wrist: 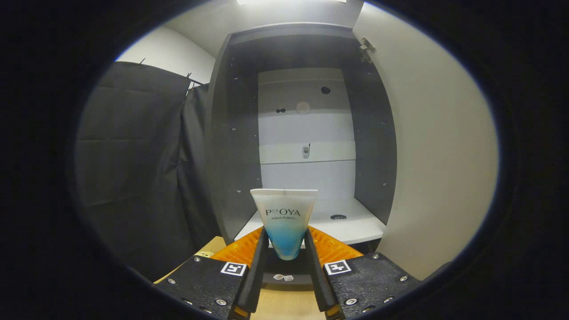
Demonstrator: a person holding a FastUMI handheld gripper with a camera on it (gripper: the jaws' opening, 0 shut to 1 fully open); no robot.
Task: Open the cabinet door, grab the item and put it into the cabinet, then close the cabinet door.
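Tube (284,222), white at its flat crimped top and fading to blue toward its narrow lower end, stands upright between the two fingers of the gripper (286,249). Both fingers (260,262) press against its lower sides, so the gripper is closed on the tube and holds it clear of the wooden table (284,306) below.

Just beyond the tube is the cabinet (231,146), with dark grey side walls and a pale back panel. Its door (435,151) is swung fully open on the right side, a metal hinge (367,48) showing near the door's top corner. The white bottom shelf (355,222) of the cabinet lies directly behind the tube, near it but not touching it; the tube is outside the cabinet, in front of its opening. A small dark round hole (338,217) sits in the shelf. Black cloth (133,169) hangs beside the cabinet on the other side from the door.
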